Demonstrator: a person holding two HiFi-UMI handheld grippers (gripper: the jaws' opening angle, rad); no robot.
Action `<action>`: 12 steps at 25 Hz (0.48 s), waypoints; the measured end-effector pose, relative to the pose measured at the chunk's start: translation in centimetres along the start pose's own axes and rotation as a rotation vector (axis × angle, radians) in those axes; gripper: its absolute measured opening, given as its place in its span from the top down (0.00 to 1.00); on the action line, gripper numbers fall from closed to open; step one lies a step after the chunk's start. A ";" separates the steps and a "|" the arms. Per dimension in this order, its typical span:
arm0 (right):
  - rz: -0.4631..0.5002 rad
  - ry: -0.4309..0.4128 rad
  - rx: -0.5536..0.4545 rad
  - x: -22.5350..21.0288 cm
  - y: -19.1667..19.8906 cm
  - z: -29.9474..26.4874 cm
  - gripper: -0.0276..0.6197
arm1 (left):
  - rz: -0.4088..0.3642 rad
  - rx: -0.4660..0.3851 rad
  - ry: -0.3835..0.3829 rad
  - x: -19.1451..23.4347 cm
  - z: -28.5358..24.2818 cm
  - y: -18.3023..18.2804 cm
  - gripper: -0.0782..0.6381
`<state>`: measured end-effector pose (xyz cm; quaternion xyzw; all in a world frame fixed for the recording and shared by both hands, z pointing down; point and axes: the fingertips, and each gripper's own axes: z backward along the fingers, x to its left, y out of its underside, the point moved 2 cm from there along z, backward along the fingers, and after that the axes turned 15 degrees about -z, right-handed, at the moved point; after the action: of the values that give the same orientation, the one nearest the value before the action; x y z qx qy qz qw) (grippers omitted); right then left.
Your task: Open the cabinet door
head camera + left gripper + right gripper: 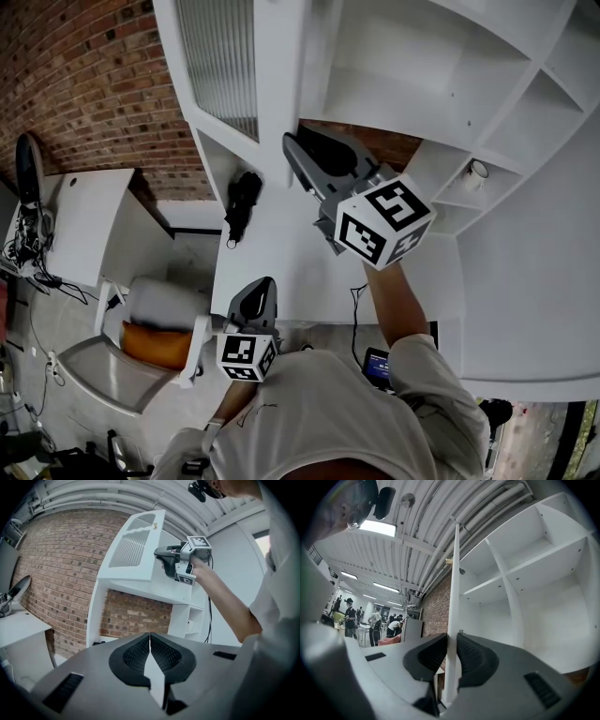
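Swung well out from the white open-shelved cabinet (441,84): a white cabinet door with a ribbed glass panel (272,84), seen edge-on in the right gripper view, with a small pale knob (449,561) high up. Pinched on its outer edge by the right gripper (452,644), jaws narrow, one pad on either face of the door. Held up at shelf height on an outstretched forearm (398,300). Lower, close to the torso, the left gripper (150,641), jaws together with nothing between them. Behind the shelving, a red brick wall (61,573). On the white ledge below the door, a black object (242,202), too dim to name. Off to the left, a white tabletop (89,220) and an orange-cushioned seat (155,342).
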<state>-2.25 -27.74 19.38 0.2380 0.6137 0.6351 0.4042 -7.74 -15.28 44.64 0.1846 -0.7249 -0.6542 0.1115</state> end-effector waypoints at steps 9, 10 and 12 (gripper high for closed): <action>-0.009 -0.065 0.015 1.6 0.4 0.2 0.85 | 0.006 0.000 -0.014 0.1 0.5 0.2 0.87; -0.010 -0.074 0.014 1.8 0.4 0.2 0.85 | 0.004 -0.001 -0.016 0.1 0.5 0.1 0.87; -0.009 -0.092 0.010 2.2 0.4 0.1 0.85 | 0.004 -0.002 -0.022 0.4 0.7 0.1 0.87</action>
<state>-3.48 -25.89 19.37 0.2663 0.5988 0.6185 0.4336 -8.35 -14.80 44.60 0.1757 -0.7259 -0.6566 0.1052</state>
